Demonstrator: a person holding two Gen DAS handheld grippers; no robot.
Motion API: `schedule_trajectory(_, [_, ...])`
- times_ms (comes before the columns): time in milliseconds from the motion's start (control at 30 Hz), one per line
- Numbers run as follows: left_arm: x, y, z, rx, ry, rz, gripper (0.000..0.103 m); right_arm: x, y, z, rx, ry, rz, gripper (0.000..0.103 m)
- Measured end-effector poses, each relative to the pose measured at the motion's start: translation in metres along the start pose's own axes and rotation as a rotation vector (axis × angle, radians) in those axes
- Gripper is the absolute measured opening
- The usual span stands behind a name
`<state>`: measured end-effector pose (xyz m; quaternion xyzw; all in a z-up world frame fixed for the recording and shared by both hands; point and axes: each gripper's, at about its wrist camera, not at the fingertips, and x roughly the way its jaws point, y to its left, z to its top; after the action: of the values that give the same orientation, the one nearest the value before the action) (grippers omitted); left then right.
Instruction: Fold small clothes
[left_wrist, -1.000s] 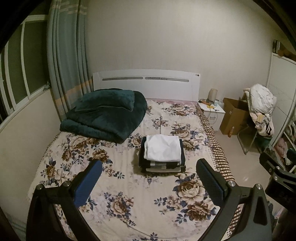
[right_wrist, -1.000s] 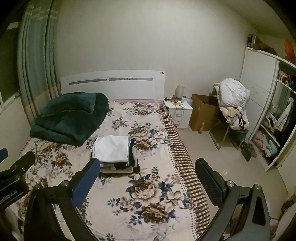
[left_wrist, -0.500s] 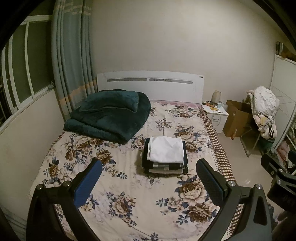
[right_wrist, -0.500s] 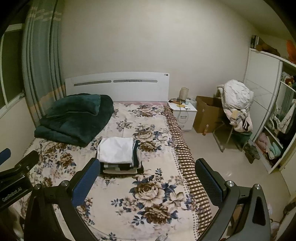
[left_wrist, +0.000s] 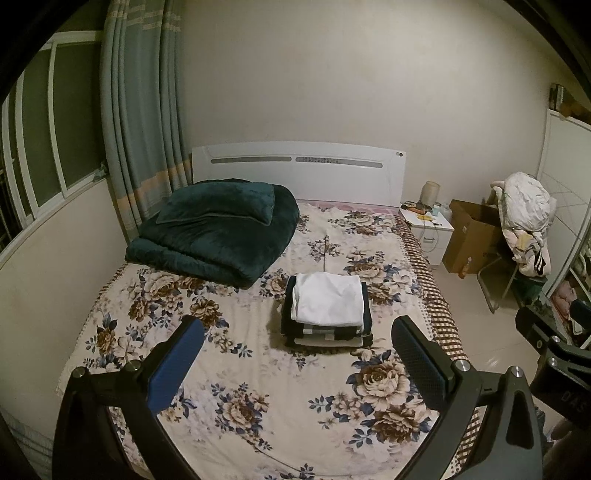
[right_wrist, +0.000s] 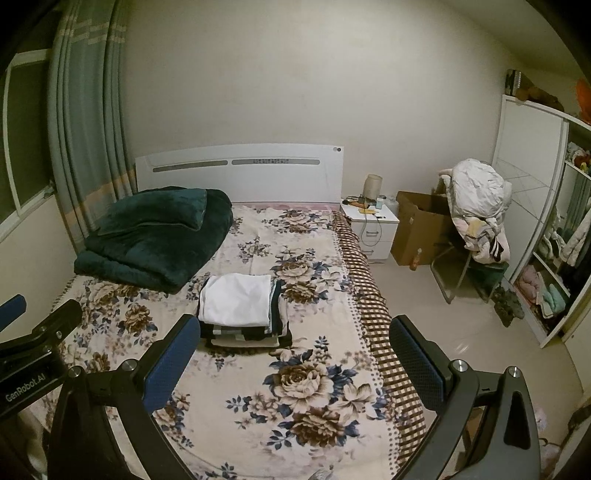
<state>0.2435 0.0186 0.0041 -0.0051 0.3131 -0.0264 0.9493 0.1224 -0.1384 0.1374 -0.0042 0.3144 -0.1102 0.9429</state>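
Observation:
A stack of folded clothes (left_wrist: 327, 314) (right_wrist: 240, 314), white piece on top and dark ones below, lies in the middle of the floral bedsheet (left_wrist: 258, 387) (right_wrist: 314, 369). My left gripper (left_wrist: 295, 358) hangs open well above the foot of the bed, nothing between its fingers. My right gripper (right_wrist: 291, 354) is open and empty too, held beside it to the right; part of it shows at the left wrist view's right edge. The stack is far from both.
A folded dark green blanket (left_wrist: 218, 232) lies at the head of the bed, left side. A white nightstand (right_wrist: 371, 229), a cardboard box (right_wrist: 417, 232) and a chair piled with clothes (right_wrist: 476, 214) stand to the right. An open wardrobe (right_wrist: 546, 240) fills the far right.
Both grippers have drawn back and risen from the bed, so the stack looks smaller and more of the room shows. The jaws stay open.

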Motion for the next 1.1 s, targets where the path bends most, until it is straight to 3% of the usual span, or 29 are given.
schedule_trajectory(1100, [-0.009, -0.006, 0.021, 0.010, -0.006, -0.011, 0.103, -0.001, 0.003, -0.001, 0.006, 0.006, 0.002, 0.103])
